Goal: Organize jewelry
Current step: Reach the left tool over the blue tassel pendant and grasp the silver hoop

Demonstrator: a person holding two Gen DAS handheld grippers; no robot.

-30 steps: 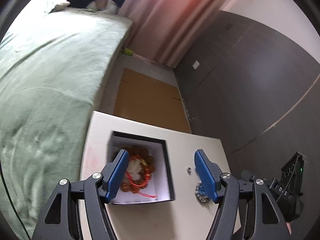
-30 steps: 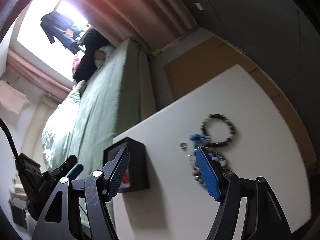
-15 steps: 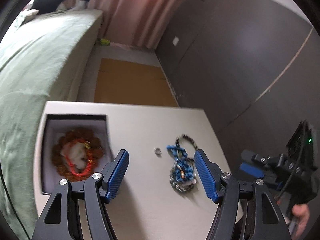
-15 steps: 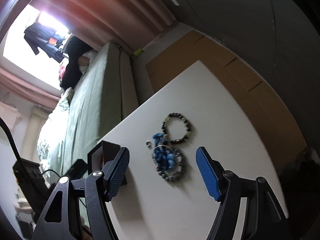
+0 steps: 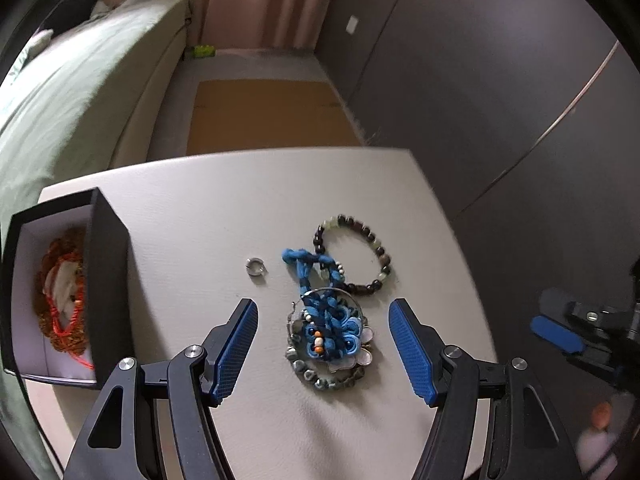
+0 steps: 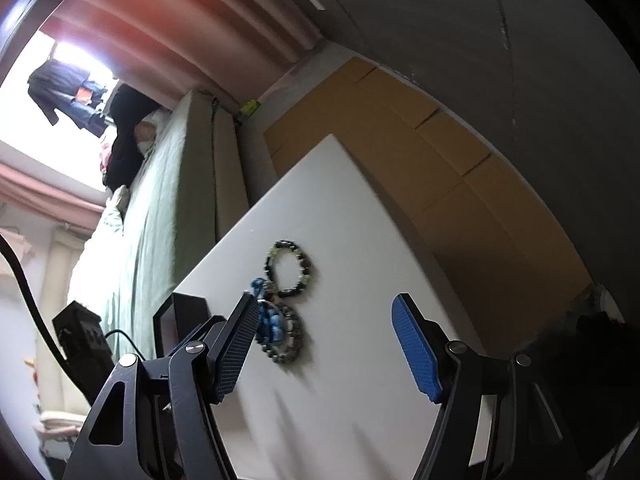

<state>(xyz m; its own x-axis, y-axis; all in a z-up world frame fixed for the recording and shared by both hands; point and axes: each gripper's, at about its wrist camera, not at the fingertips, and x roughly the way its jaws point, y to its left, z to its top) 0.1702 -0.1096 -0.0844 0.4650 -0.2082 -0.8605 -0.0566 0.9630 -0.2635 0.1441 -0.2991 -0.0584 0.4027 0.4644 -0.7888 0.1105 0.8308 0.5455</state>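
Filling most of the left wrist view, the white rectangular tabletop [image 5: 200, 220] carries everything the task concerns. At its left edge stands the open black square box with a white lining [image 5: 108, 264], already holding a brown bead bracelet tangled with orange-red cord [image 5: 60, 300]. Near the middle lies the blue knotted-cord ornament on a ring of grey-green beads [image 5: 328, 332], its cord tail touching the dark round-bead bracelet with pale green beads [image 5: 356, 256] just beyond it. To the left of these, apart from both, sits the small silver ring [image 5: 253, 267].

The left gripper [image 5: 323, 348] hangs spread wide and empty, straddling the blue ornament from above. The right gripper [image 6: 326, 346] is likewise parted and holds nothing, off to the right.

The ornament looks light, soft and floppy; pinching its thick knotted centre seems safer than the slippery beads, and the touching bracelet may drag along.
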